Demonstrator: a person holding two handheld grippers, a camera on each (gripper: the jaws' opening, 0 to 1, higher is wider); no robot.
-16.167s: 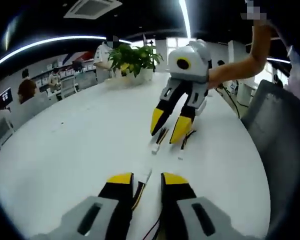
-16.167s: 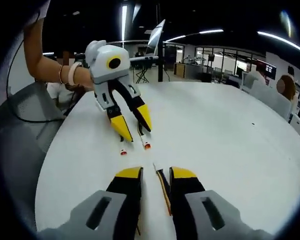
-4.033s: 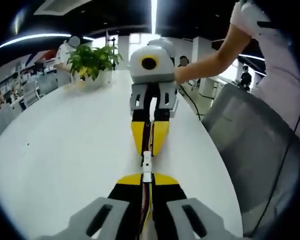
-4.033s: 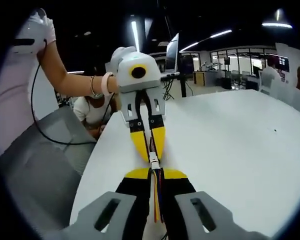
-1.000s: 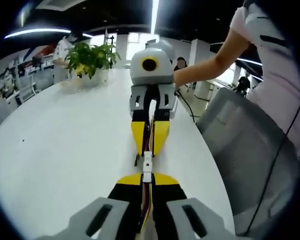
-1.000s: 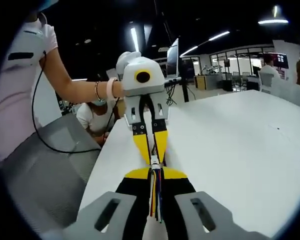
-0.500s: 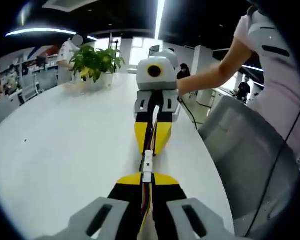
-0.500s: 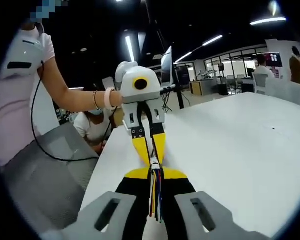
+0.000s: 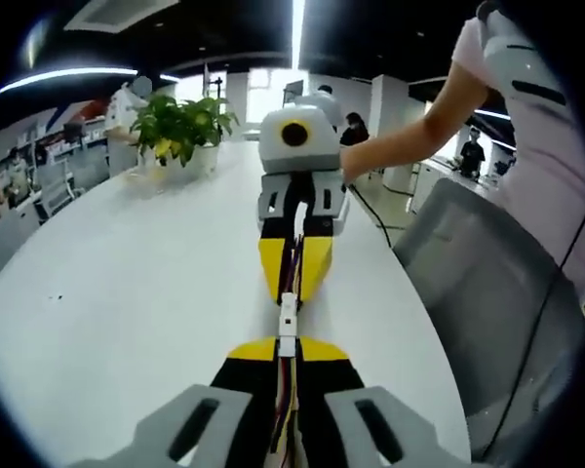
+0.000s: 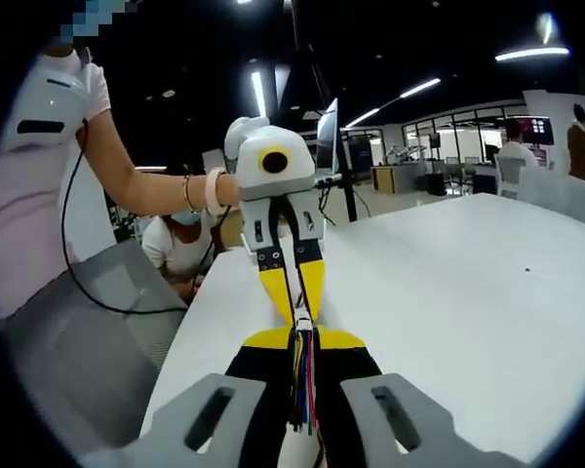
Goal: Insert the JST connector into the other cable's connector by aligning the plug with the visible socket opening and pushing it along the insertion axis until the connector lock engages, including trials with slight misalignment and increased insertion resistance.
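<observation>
White connectors (image 9: 288, 323) sit end to end in the narrow gap between the tips of the two grippers, held above the white table (image 9: 117, 292). In the left gripper view they form one short white line running from the near yellow tips to the far yellow tips; whether they are fully pushed together I cannot tell. In the right gripper view the same joint (image 10: 303, 321) is a small pale block just past the near tips.

The left gripper (image 9: 287, 347) has its jaws drawn close together on its cable (image 9: 286, 409), whose thin wires run back down between the black fingers. The right gripper (image 10: 301, 336) is likewise pinched nearly closed on a bundle of coloured wires (image 10: 301, 385) that trails back between its jaws.

Each gripper faces the other head on, tips almost touching at the joint. A person's hand holds the far gripper in each view, with a bracelet (image 10: 213, 190) at the wrist in the right gripper view.

Beside the table stands a grey chair (image 9: 487, 283). A potted plant (image 9: 180, 122) sits at the far end of the table.
</observation>
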